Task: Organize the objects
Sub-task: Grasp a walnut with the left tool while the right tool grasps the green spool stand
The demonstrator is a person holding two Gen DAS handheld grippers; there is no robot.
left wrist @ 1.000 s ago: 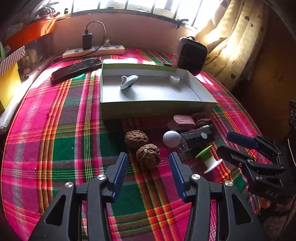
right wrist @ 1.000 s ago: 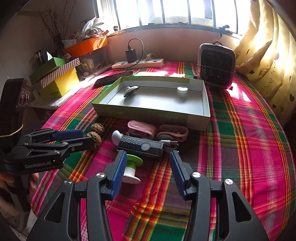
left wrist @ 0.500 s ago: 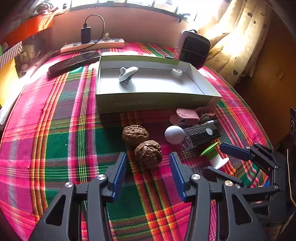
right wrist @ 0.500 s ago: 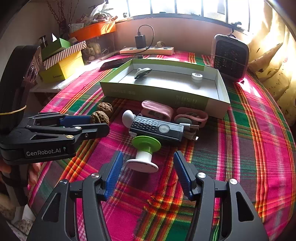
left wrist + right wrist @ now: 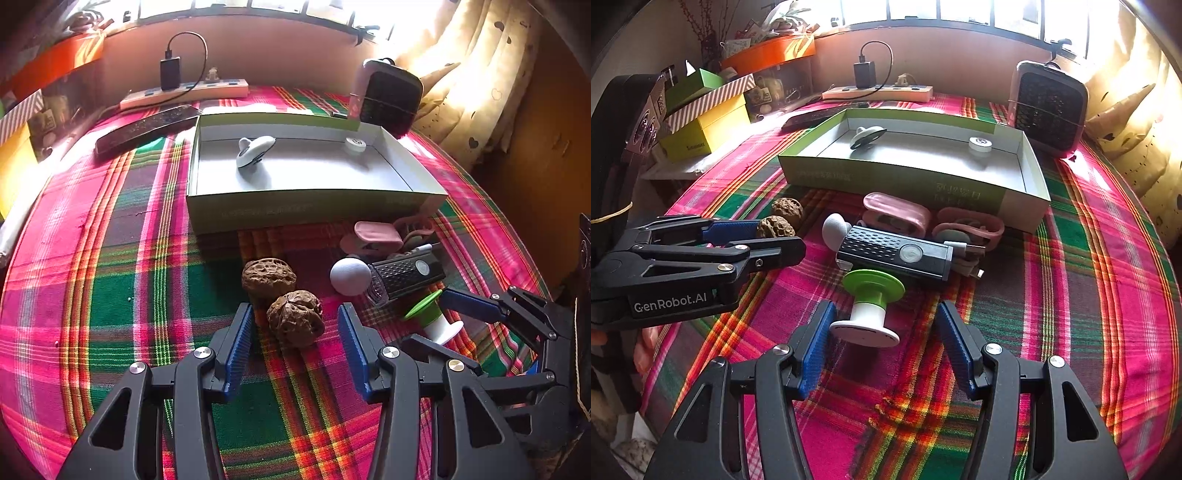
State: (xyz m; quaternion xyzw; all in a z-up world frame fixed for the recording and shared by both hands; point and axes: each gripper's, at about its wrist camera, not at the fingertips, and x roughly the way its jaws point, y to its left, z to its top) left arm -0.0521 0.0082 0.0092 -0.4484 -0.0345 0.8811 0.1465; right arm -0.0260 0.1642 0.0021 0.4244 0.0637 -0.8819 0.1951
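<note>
While both grippers sit low over the plaid tablecloth [image 5: 110, 288], the open box [image 5: 317, 212] w/ a white gadget [image 5: 255, 149] and a small round piece [image 5: 355, 144] inside stands behind the loose items. Compared w/ a second ago, the right gripper [image 5: 882, 339] has dropped closer: the green-and-white spool [image 5: 868, 306], then ahead by the left blade, now lies between its blades, jaws apart, not touching it. Left gripper [image 5: 295, 339] is barely changed, jaws apart around the nearer walnut [image 5: 295, 323], no contact; a second walnut [image 5: 268, 277] touches it behind. Likely meaning: both are lined up to close, then carry to the box.
</note>
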